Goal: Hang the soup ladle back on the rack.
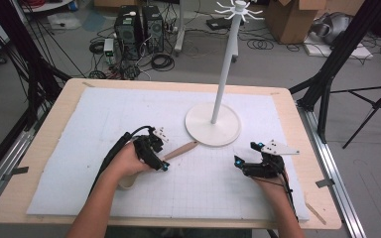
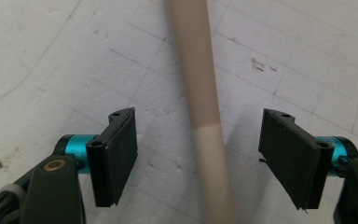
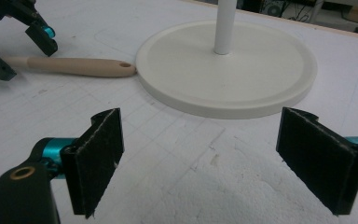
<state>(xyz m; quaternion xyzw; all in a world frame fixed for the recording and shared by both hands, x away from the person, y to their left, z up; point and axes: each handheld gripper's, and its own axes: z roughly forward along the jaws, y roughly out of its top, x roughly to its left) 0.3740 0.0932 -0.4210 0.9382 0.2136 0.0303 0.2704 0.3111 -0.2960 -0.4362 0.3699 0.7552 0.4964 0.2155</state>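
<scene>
A wooden bench (image 1: pixel 54 124) carries a white gridded mat (image 1: pixel 129 114), and on the mat stands a white stand (image 1: pixel 213 126), its round base toward the far right and its pole topped by a ring of hooks. A wooden-handled utensil (image 1: pixel 181 149) lies on the mat with its handle tip just beside the base, its other end hidden under the person's left hand. The left gripper (image 2: pixel 198 140) hangs over the handle with its fingers spread wide to either side, not touching it, while the right gripper (image 3: pixel 200 154) sits near the base, well apart from the utensil, fingers likewise wide with nothing between them.
</scene>
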